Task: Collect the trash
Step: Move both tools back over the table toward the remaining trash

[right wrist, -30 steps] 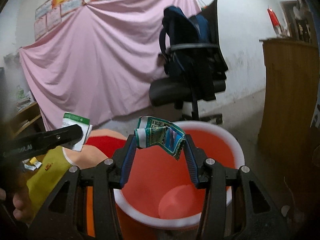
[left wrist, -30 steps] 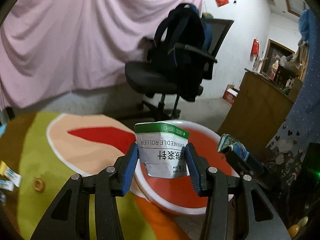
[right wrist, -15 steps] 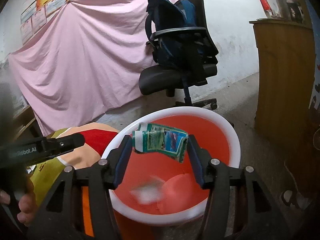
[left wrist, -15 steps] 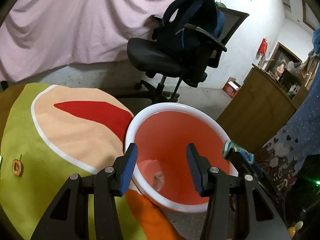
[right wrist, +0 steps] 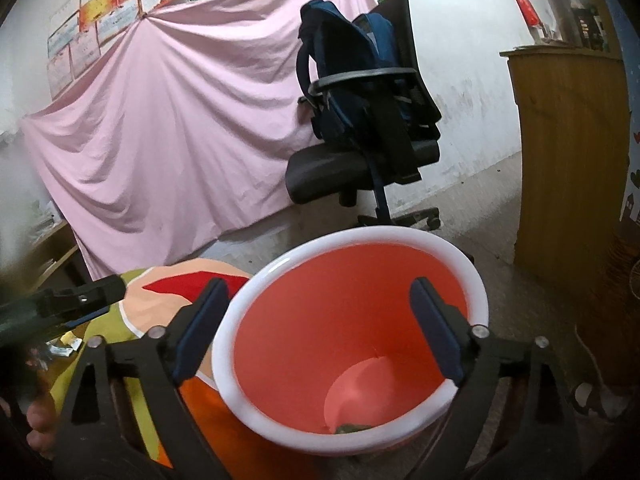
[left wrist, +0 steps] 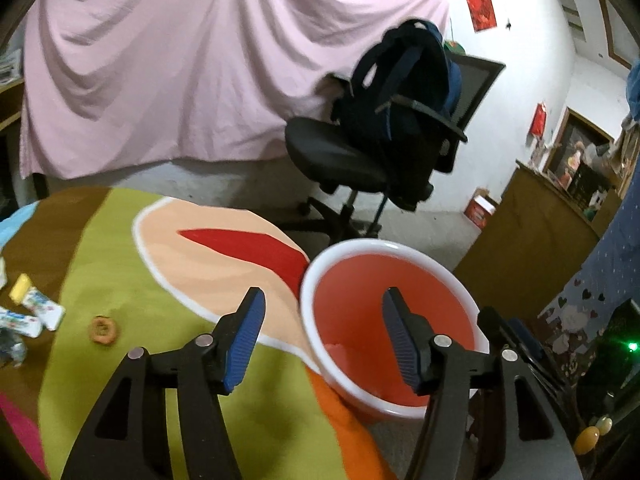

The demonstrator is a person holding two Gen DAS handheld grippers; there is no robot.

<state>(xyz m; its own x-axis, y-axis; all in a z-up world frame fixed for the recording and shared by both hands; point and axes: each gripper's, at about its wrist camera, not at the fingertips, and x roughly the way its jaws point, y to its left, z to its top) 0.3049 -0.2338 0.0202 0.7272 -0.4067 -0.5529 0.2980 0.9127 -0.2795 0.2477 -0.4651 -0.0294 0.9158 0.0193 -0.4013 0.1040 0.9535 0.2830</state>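
Note:
An orange bucket with a white rim [left wrist: 308, 312] stands beside the colourful table; it also shows in the right wrist view [right wrist: 224, 364]. A bit of green wrapper [right wrist: 352, 428] lies at its bottom. My left gripper [left wrist: 324, 338] is open and empty, over the table edge and the bucket's left rim. My right gripper [right wrist: 318, 330] is open and empty, right above the bucket's mouth. Small wrappers [left wrist: 40, 312] and a round brown piece [left wrist: 105, 330] lie on the table at the far left.
A black office chair with a dark blue backpack [left wrist: 400, 128] stands behind the bucket, in front of a pink sheet [left wrist: 180, 60]. A wooden cabinet [left wrist: 532, 248] stands to the right. The left gripper's finger [right wrist: 80, 300] shows at the left in the right wrist view.
The left gripper dropped the white and green packet into the bucket and swung left. The right gripper opened and let the green wrapper fall into the bucket.

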